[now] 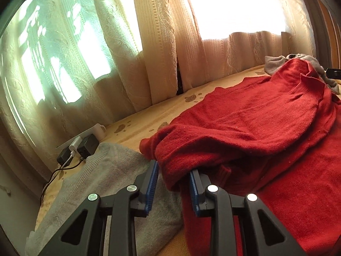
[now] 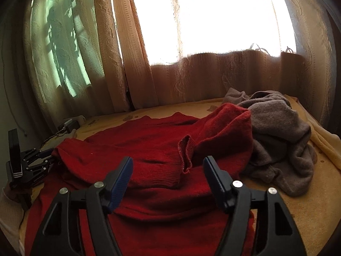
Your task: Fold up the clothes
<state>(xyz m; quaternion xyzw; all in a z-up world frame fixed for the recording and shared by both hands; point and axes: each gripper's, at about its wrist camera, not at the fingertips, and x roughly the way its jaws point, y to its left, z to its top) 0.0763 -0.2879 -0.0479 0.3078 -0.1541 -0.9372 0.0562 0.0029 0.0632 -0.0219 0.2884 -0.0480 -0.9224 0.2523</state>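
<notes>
My left gripper (image 1: 173,168) points down at a shallow slant over the bed (image 1: 136,132), its jaws narrowed on a bunched fold of the red sweater (image 1: 245,128); the fabric fills the gap and both blue pads (image 1: 151,183) press against it. From the right wrist view I see that same gripper (image 2: 48,155) low at the sweater's left edge, with a pale knit sleeve (image 2: 8,209) behind it.

My right gripper (image 2: 168,164) also tilts downward, hovering over the middle of the sweater (image 2: 149,145). Its jaws stand about half open, the ribbed cuff (image 2: 186,153) lying ahead between them but untouched.

The red sweater lies spread across the yellow bed cover, body mostly flat, one sleeve folded inward so its cuff stands up in a small loop. The far right part is heaped up against a crumpled brown-grey garment (image 2: 281,136). A light grey knit garment (image 1: 102,181) lies flat just beside the sweater's left edge, under my left gripper. A power strip with chargers (image 1: 83,147) sits at the bed's edge by the cream curtains (image 1: 149,42).
</notes>
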